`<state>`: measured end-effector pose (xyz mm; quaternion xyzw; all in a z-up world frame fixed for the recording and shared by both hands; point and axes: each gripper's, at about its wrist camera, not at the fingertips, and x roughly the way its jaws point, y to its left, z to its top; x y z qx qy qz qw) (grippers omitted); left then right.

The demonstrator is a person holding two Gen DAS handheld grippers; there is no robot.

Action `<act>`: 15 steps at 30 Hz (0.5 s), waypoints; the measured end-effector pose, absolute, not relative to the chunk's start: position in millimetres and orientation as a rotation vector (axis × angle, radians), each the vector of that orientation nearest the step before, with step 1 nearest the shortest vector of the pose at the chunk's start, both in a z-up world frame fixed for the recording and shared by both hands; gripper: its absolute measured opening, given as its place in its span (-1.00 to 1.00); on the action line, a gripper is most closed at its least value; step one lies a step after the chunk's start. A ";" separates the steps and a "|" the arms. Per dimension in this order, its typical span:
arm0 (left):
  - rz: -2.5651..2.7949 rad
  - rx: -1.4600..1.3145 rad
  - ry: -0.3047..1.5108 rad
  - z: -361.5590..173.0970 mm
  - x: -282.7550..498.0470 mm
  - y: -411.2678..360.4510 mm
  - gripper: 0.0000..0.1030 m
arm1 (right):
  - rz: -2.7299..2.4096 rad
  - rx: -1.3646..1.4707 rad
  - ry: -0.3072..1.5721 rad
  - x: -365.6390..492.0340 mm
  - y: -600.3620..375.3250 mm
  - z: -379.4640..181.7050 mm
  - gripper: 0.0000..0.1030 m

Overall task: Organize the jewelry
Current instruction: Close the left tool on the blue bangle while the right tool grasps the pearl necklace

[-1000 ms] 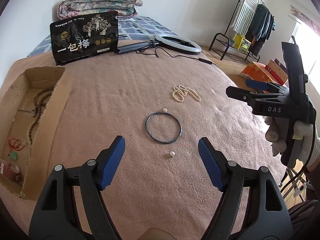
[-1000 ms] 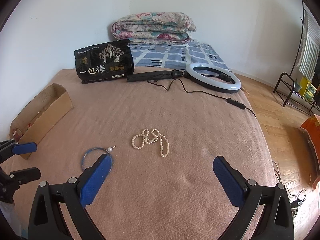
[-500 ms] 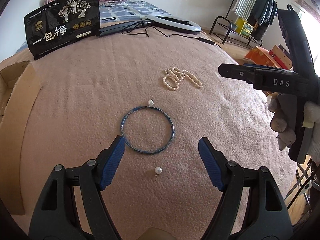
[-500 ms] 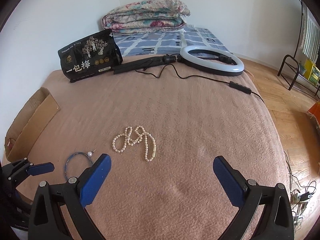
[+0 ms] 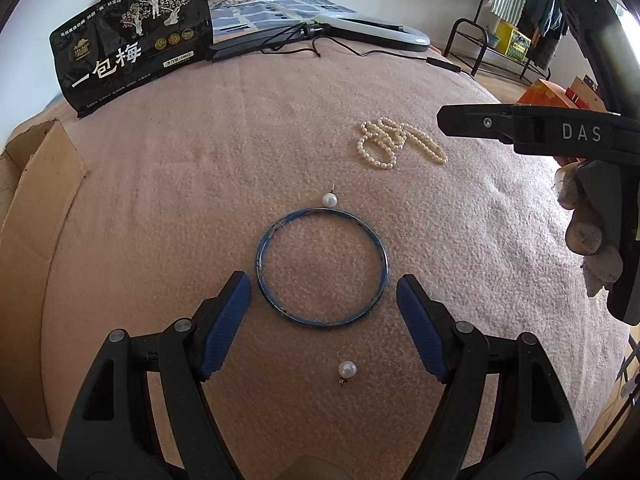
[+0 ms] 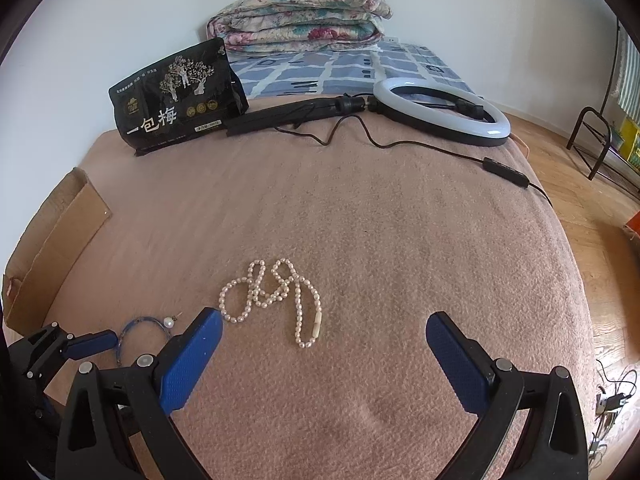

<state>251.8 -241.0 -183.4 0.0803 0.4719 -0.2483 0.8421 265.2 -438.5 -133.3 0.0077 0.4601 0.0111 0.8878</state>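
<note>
Left gripper (image 5: 323, 292): jaws wide apart, empty, flanking the blue bangle (image 5: 322, 266).
Right gripper (image 6: 324, 338): jaws wide apart, empty, near the pearl necklace (image 6: 276, 300).

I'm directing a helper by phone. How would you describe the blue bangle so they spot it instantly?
Look at the pink blanket covering the bed, in front of the black snack bag. Near the middle lies the blue bangle, flat, between two loose pearl earrings. It is the only plain, open blue ring; the pearl necklace beyond is beaded.

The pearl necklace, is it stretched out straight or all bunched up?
Bunched up. The pearl necklace lies in tangled loops crossing over themselves on the pink blanket, not pulled straight, with nothing touching it.
</note>
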 end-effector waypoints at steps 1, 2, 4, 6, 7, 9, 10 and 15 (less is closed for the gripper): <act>-0.525 0.165 0.998 -184.3 253.4 -240.4 0.51 | 0.026 0.012 0.959 266.8 -437.0 -134.5 0.99; -0.524 0.162 0.998 -184.9 254.2 -240.0 0.51 | 0.027 0.008 0.962 268.6 -435.4 -135.7 0.99; -0.523 0.158 0.996 -185.5 255.1 -240.4 0.51 | 0.030 0.000 0.968 272.2 -432.3 -138.4 0.99; -0.523 0.151 0.991 -186.0 256.1 -240.0 0.51 | 0.033 -0.007 0.975 275.9 -429.8 -141.1 0.99; -0.523 0.141 0.990 -186.1 257.0 -239.2 0.51 | 0.035 -0.010 0.978 277.6 -428.8 -142.6 0.99; -0.524 0.121 0.986 -185.8 258.2 -237.7 0.51 | 0.034 -0.014 0.985 281.0 -427.4 -146.0 0.99; -0.525 0.113 0.984 -185.9 258.7 -237.1 0.51 | 0.035 -0.014 0.989 282.9 -426.8 -147.8 0.99; -0.527 0.111 0.978 -187.6 260.4 -236.8 0.51 | 0.042 -0.005 1.010 294.0 -422.4 -156.2 0.99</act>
